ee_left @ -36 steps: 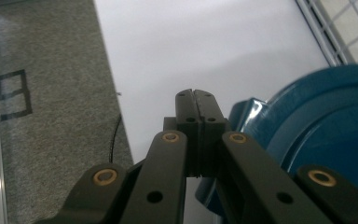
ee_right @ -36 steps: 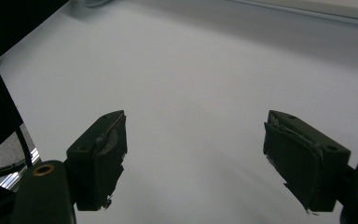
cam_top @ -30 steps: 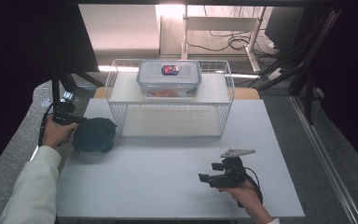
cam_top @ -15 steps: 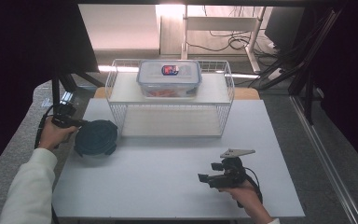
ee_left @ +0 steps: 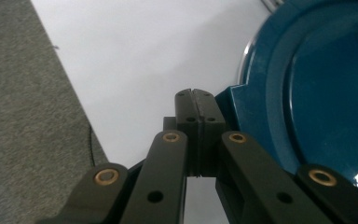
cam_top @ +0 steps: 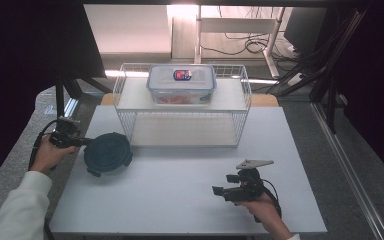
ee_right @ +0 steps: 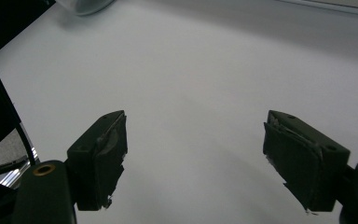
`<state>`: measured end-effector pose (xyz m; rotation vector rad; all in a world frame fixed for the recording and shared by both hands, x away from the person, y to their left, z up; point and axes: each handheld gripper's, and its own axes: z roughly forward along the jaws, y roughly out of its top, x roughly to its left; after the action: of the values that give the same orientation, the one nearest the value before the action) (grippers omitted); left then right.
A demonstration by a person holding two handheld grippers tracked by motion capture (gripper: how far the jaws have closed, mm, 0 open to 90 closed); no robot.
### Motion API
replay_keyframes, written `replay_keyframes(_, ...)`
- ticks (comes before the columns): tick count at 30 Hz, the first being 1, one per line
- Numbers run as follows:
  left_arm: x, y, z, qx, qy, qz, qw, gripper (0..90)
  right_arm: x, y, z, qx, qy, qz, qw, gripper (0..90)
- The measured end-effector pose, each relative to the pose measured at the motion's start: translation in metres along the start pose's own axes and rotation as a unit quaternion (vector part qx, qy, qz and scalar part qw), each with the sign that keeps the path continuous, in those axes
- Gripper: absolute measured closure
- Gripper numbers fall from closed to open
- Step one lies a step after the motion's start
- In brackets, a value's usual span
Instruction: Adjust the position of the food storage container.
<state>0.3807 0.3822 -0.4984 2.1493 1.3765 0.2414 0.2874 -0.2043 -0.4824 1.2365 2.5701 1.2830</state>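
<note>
A round dark-teal lidded container point(cam_top: 108, 152) sits on the left part of the white table point(cam_top: 180, 200). My left gripper point(cam_top: 81, 142) is held at its left rim, shut, with nothing seen between the jaws. In the left gripper view the closed tips point(ee_left: 193, 95) lie against a latch tab of the teal lid point(ee_left: 317, 93). My right gripper point(cam_top: 217, 190) rests low near the table's front right, pointing left, jaws open. The right gripper view shows its pads point(ee_right: 109, 144) wide apart over bare white table, with nothing between them.
A white wire rack point(cam_top: 182, 107) stands at the back middle of the table. On top of it sits a clear lidded food box point(cam_top: 181, 84) with a red and blue label. Grey carpet point(ee_left: 23, 116) lies beyond the table's left edge.
The left hand has shifted toward the near side, and the teal container has slid slightly right and nearer with it. The right gripper has not moved.
</note>
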Motion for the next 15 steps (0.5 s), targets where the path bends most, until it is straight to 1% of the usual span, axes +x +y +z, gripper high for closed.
replay_keyframes(2, -0.003, -0.005, -0.002, -0.002, -0.008, 0.002, 1.0, 90.0, 0.001, 0.0, 0.0, 0.0, 0.001, -0.001, 1.0, 21.4)
replay_keyframes(4, -0.005, -0.011, -0.003, -0.002, -0.009, 0.005, 0.9999, 90.0, 0.001, 0.0, 0.0, 0.0, 0.001, -0.001, 1.0, 21.4)
replay_keyframes(6, -0.007, -0.017, -0.003, 0.009, -0.014, 0.013, 0.9998, 90.0, 0.001, 0.0, 0.001, 0.001, 0.002, -0.002, 1.0, 21.4)
replay_keyframes(7, -0.008, -0.02, -0.004, 0.011, -0.021, 0.015, 0.9996, 90.0, 0.001, 0.0, 0.001, 0.001, 0.002, -0.001, 1.0, 21.4)
replay_keyframes(8, -0.008, -0.024, -0.004, 0.012, -0.03, 0.016, 0.9993, 90.0, 0.001, 0.0, 0.001, 0.001, 0.002, -0.001, 1.0, 21.4)
replay_keyframes(10, -0.008, -0.028, -0.002, 0.007, -0.034, 0.008, 0.9994, 90.0, 0.001, 0.0, 0.002, 0.001, 0.002, -0.002, 1.0, 21.4)
replay_keyframes(12, -0.006, -0.027, -0.003, -0.008, -0.017, -0.003, 0.9998, 90.0, 0.001, 0.0, 0.002, 0.001, 0.001, -0.001, 1.0, 21.4)
replay_keyframes(15, 0.0, -0.02, -0.006, -0.035, 0.002, -0.026, 0.999, 90.0, 0.001, 0.0, 0.002, 0.002, -0.002, 0.001, 1.0, 21.4)
